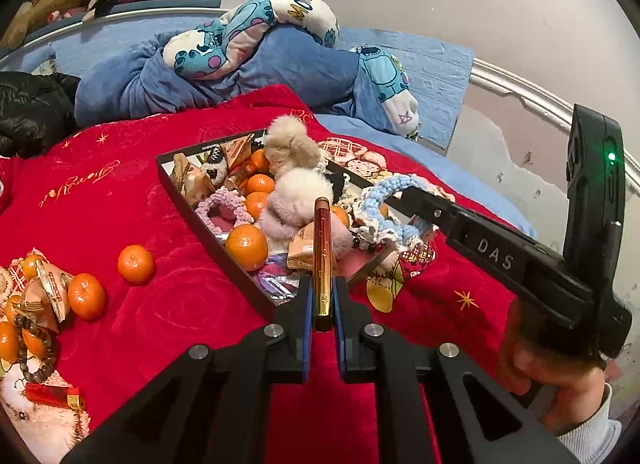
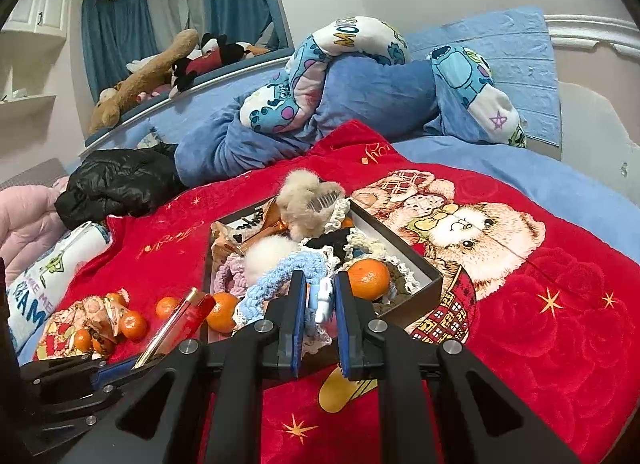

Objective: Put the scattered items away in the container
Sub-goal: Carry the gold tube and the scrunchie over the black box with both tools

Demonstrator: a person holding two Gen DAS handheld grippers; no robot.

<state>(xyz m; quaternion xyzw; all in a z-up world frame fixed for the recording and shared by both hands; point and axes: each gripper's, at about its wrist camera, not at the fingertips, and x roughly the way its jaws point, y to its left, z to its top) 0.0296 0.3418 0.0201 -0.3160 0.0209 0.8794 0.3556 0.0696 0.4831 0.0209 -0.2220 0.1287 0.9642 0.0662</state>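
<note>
My left gripper (image 1: 322,292) is shut on a red and gold tube (image 1: 322,248) that sticks out over the near corner of the black box (image 1: 188,203). The box holds tangerines, fluffy hair ties, crochet pieces and snack packets. My right gripper (image 2: 318,284) is shut on a light blue crochet scrunchie (image 2: 280,276) with a small white charm, over the box's near edge (image 2: 424,264). In the left wrist view the right gripper (image 1: 404,193) reaches in from the right with the scrunchie (image 1: 392,187). The tube (image 2: 188,312) also shows at lower left in the right wrist view.
Loose on the red blanket (image 1: 160,344) left of the box lie tangerines (image 1: 136,264), snack packets (image 1: 48,288), a bead bracelet (image 1: 38,348) and a small red item (image 1: 52,396). Blue bedding and a patterned pillow (image 1: 248,31) lie behind; a black jacket (image 2: 116,183) sits far left.
</note>
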